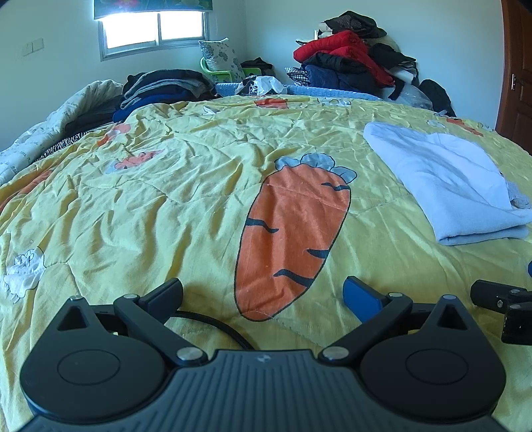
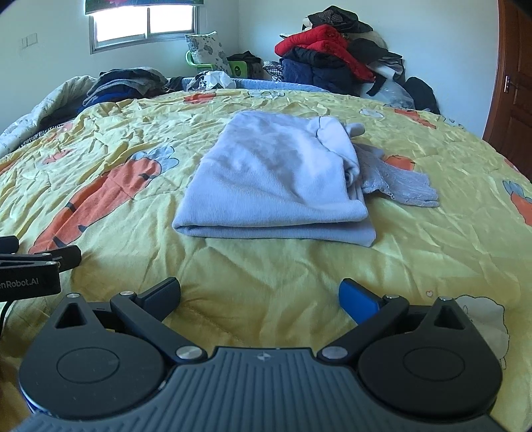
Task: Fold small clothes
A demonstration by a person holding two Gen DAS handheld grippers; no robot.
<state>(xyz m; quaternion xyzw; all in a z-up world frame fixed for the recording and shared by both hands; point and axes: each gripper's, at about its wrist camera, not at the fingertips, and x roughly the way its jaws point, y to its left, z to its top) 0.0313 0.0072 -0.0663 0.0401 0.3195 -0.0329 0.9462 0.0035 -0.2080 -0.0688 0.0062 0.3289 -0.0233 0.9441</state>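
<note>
A pale blue top [image 2: 272, 179] is lying folded on a yellow quilt [image 2: 299, 272]. The top is soft and has tiny ribs in the cloth. It is making a flat, thick shape, a bit like a rectangle, with the fold edge facing the camera. A thin grey lacy piece [image 2: 395, 179] is sticking out from under its right side. The quilt is wrinkly and shiny, with big orange carrots [image 1: 292, 239] printed on it.

The right gripper [image 2: 259, 295] is sitting low over the quilt with its two fingers spread wide apart and nothing between them. One finger is black and one has a blue pad [image 2: 357, 299]. The top is lying straight ahead of these fingers, apart from them, with bare quilt in between.

The left gripper [image 1: 262, 295] is also spread wide and holding nothing. From here the top [image 1: 445, 179] is lying off to the right and farther away, not in front of the fingers. A carrot is lying right ahead of them instead.

Only the right view is showing the lacy piece well and the folded front edge. Only the left view is showing the black cable [image 1: 212, 324] curling under the gripper.

At the back, a heap of dark and red coats [image 2: 332, 56] is piled by the wall, and a window [image 1: 153, 30] is shining bright.
</note>
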